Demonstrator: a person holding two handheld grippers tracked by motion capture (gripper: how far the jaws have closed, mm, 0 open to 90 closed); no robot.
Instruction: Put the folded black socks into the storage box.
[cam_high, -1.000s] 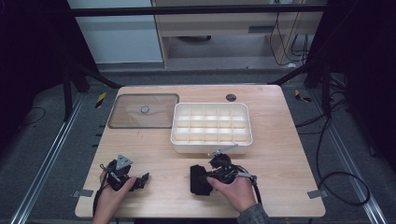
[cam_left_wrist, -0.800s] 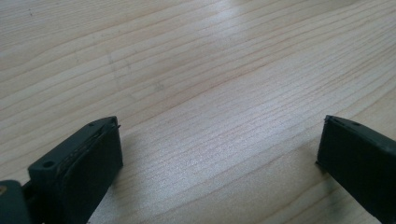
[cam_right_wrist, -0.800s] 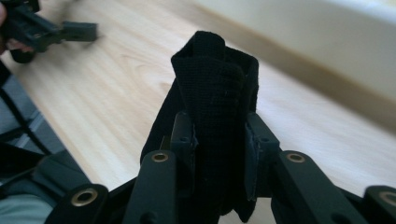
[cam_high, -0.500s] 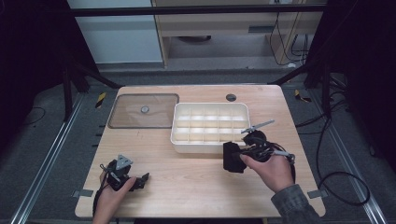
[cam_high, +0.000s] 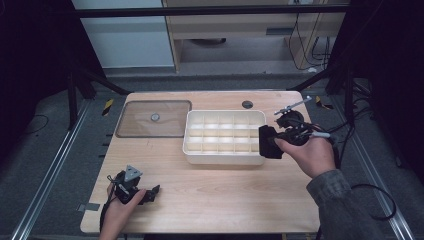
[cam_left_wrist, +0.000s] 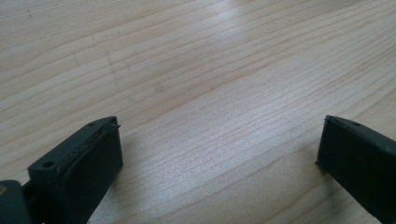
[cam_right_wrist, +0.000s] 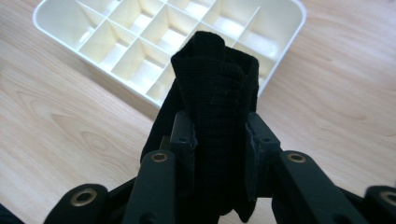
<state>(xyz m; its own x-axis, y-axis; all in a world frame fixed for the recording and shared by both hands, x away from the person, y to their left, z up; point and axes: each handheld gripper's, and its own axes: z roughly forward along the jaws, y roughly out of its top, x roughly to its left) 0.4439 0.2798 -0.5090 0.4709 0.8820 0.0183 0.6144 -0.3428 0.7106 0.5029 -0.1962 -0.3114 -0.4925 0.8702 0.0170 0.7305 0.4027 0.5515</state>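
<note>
A folded black cloth (cam_right_wrist: 215, 93) is clamped between the jaws of my right gripper (cam_right_wrist: 218, 135), which is shut on it. In the high view that right gripper (cam_high: 269, 142) hangs at the right end of the white compartment tray (cam_high: 200, 149), with the black cloth (cam_high: 268, 141) over the tray's right rim. From the right gripper view the white compartment tray (cam_right_wrist: 56, 32) lies below and beyond the cloth, its cells empty. My left gripper (cam_high: 150, 193) rests at the table's front left, held by a hand. In its own view the left gripper (cam_left_wrist: 219, 149) is open over bare wood.
A clear flat lid (cam_high: 154, 119) with a round knob lies at the back left of the wooden table (cam_high: 225, 195). A small dark round hole (cam_high: 247, 104) sits behind the tray. Cables trail off the right edge, and metal rails run along both sides of the floor.
My right gripper has carried the black cloth up from the table's front middle to the tray's right end. The left gripper has stayed where it was.
</note>
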